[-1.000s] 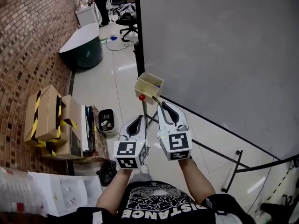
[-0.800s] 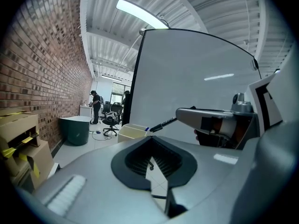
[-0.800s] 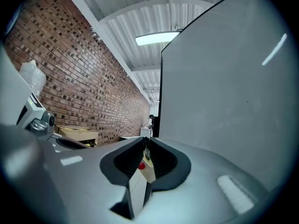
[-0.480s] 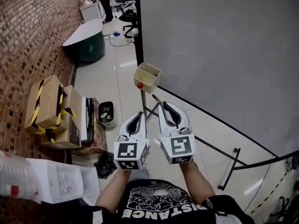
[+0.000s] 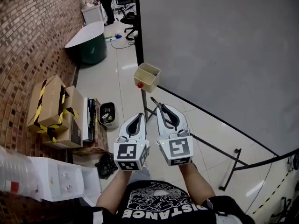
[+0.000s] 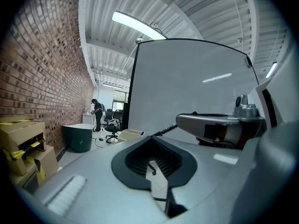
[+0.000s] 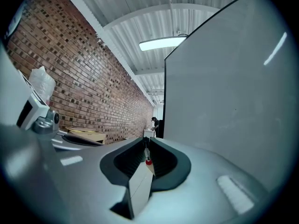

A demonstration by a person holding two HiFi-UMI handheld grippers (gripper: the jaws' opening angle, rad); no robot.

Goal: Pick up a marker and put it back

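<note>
My right gripper [image 5: 160, 108] is shut on a thin black marker [image 5: 155, 101] that sticks out past its tips toward the whiteboard [image 5: 219, 55]. Just beyond the marker's end is the beige tray [image 5: 147, 76] fixed to the board's edge, with a red knob [image 5: 139, 85] on its front. In the right gripper view the marker [image 7: 146, 152] shows as a dark sliver between the pads, the red knob behind it. My left gripper [image 5: 138, 118] hangs beside the right one, shut and holding nothing. The left gripper view shows the marker [image 6: 168, 129] and the tray [image 6: 130, 134].
The whiteboard's stand legs [image 5: 224, 157] cross the tiled floor at the right. Taped cardboard boxes [image 5: 46, 108] and a small black bin [image 5: 106, 113] line the brick wall on the left. A dark green tub [image 5: 91, 48] and a person [image 5: 103, 1] are farther back.
The right gripper with the marker has drawn back a little from the tray. The left gripper has hardly moved.
</note>
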